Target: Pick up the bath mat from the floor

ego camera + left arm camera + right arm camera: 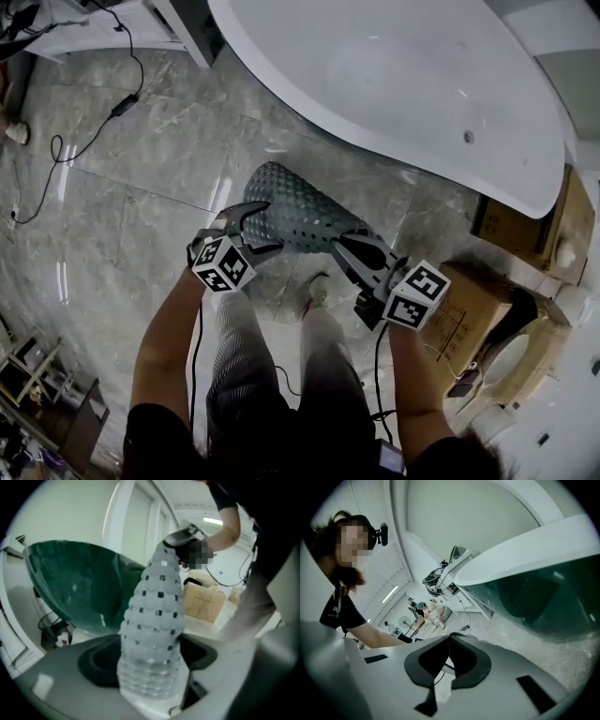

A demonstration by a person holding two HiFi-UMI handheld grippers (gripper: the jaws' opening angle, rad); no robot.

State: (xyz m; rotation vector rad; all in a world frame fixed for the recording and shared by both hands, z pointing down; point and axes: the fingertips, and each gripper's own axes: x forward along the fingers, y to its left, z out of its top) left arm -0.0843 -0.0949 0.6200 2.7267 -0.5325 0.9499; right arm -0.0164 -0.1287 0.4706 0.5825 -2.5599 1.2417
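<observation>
Containers: the white bathtub at far right shows a bare basin with one small round fitting. A cardboard box at near right is closed, so its contents cannot be seen.

Task item: the grey perforated bath mat is off the marble floor, spanning between the two grippers beside the tub's near wall.

Left gripper: jaws wide apart. The mat runs through the gap without being pinched.

Right gripper: jaws together. The head view and the left gripper view place its tips on the mat's near-right end. In its own view the pads meet and no mat edge can be made out there.

Obscured: that near-right end is covered by the right gripper. A dark dotted patch on the tub's side wall is hard to identify.

Orientation: the mat's long axis runs from far left to near right, bowed upward along its length, and its rounded far-left end is free.
</observation>
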